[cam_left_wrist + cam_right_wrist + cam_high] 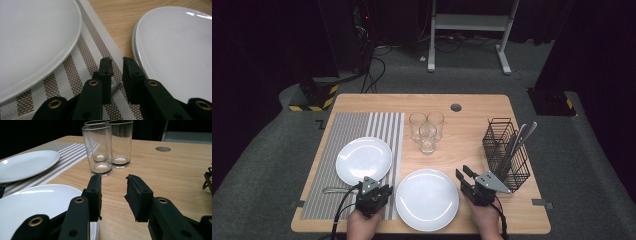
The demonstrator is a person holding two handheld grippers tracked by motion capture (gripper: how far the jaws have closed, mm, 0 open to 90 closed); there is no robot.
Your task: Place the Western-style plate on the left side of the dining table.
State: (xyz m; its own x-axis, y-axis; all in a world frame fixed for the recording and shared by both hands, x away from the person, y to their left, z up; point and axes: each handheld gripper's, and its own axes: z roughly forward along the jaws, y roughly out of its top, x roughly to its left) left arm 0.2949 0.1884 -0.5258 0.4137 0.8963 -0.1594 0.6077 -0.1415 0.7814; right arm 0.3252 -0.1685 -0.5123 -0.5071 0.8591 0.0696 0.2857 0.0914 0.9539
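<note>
**Materials and surface finishes on the table**

The table [472, 150] has a pale wood-grain top with a smooth, low-sheen finish. At left in the high view, the placemat [362, 125] is a woven mesh, matt, in grey-brown and white stripes; its open weave is plain in the left gripper view. Both white plates, one on the mat [363, 160] and one at lower centre [427, 199], look like glazed ceramic, glossy and smooth, with bright highlights. The three glasses [427, 131] are clear, polished glass. The cutlery basket [506, 154] at right is black wire, holding shiny metal utensils [518, 141]. Gripper jaws are matt black plastic with brass-coloured rivets.
</note>
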